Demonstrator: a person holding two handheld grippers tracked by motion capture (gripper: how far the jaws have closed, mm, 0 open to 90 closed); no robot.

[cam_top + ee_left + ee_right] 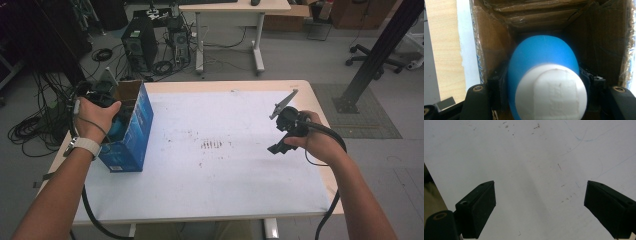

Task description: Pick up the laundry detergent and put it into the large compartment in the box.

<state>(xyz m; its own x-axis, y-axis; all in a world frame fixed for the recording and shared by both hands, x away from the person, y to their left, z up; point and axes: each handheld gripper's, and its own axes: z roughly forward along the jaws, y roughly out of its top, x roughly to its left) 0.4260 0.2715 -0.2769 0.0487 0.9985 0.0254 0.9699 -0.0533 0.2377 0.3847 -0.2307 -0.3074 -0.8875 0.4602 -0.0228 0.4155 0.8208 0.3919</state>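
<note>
My left gripper (544, 85) is shut on a blue rounded object with a white end (541, 55), which it holds inside an open cardboard box (491, 45). In the high view this box, blue on the outside (132, 137), stands at the table's left edge, and my left hand and gripper (114, 119) reach into its open top. My right gripper (280, 145) hovers over the right part of the table, held in my right hand. In the right gripper view its black jaws stand wide apart with nothing between them, so my right gripper (540, 205) is open above the white sheet (531, 157).
A white sheet (220, 165) with small dark specks covers most of the wooden table (320, 112). Cables trail from both grippers off the near edge. Beyond the table stand a computer tower (139, 47), cable bundles, another desk (235, 10) and a black post (372, 55).
</note>
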